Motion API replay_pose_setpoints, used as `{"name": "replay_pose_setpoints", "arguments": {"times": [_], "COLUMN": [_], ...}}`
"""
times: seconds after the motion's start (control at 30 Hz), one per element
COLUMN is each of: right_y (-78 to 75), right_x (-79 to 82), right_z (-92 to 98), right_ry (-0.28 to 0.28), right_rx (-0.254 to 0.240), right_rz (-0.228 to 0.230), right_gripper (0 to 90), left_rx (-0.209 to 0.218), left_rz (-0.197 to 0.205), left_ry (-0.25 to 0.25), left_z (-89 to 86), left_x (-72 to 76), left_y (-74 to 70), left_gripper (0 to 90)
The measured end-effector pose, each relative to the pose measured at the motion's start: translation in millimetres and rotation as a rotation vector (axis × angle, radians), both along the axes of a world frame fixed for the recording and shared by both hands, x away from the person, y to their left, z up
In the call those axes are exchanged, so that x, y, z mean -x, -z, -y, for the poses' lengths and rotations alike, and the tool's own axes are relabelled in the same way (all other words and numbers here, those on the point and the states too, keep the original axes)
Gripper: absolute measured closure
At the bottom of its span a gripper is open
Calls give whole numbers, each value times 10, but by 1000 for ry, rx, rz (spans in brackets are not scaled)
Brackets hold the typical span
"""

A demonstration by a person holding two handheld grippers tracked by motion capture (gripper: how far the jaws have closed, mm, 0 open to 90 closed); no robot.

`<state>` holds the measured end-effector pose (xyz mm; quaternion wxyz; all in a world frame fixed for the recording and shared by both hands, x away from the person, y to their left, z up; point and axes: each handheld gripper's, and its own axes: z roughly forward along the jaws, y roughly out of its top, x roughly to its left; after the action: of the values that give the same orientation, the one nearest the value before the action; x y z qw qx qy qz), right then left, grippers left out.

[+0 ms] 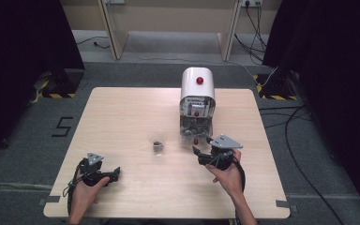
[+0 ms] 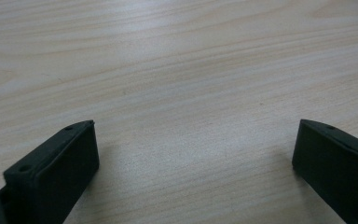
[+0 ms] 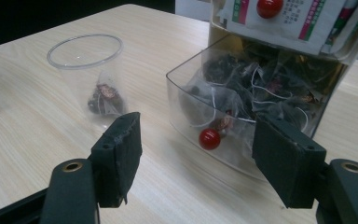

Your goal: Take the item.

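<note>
A grey carpeted floor surrounds the pale wooden table (image 1: 136, 112) at the middle of the high view. At its upper centre stands a white dispenser (image 1: 197, 96) whose clear drawer (image 3: 200, 107), pulled out, holds tea bags (image 3: 242, 91) and carries a red knob (image 3: 209, 138). Left of it, at frame centre, a clear cup (image 1: 157, 140) already holds one tea bag (image 3: 105, 98). The right gripper (image 1: 205, 145) sits just below the drawer, jaws spread wide and empty; the left gripper (image 1: 115, 174), lower left, rests open over bare wood. Probably the drawer is next: approach squarely, close on the knob alone, and move it straight so the dispenser does not slide.
</note>
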<state>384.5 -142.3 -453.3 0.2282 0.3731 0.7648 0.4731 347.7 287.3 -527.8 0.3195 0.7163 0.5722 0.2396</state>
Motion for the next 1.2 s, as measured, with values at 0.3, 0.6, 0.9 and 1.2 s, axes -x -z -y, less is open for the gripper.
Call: {"name": "replay_pose_setpoints", "arguments": {"times": [0.3, 0.6, 0.9, 1.2], "right_y": [51, 118, 169, 242], "right_x": [71, 124, 179, 216], "right_z": [106, 223, 325, 388], "right_ry": [22, 40, 59, 66], "right_rx": [7, 10, 13, 22], "right_rz": [-11, -28, -38, -60], "right_gripper": [331, 322, 322, 321], "left_rx": [0, 0, 0, 0], "left_rz": [0, 0, 0, 0], "left_ry": [0, 0, 0, 0], "left_z": [0, 0, 0, 0], "left_x": [0, 0, 0, 0], "left_y": [0, 0, 0, 0], "left_gripper": [0, 0, 0, 0]}}
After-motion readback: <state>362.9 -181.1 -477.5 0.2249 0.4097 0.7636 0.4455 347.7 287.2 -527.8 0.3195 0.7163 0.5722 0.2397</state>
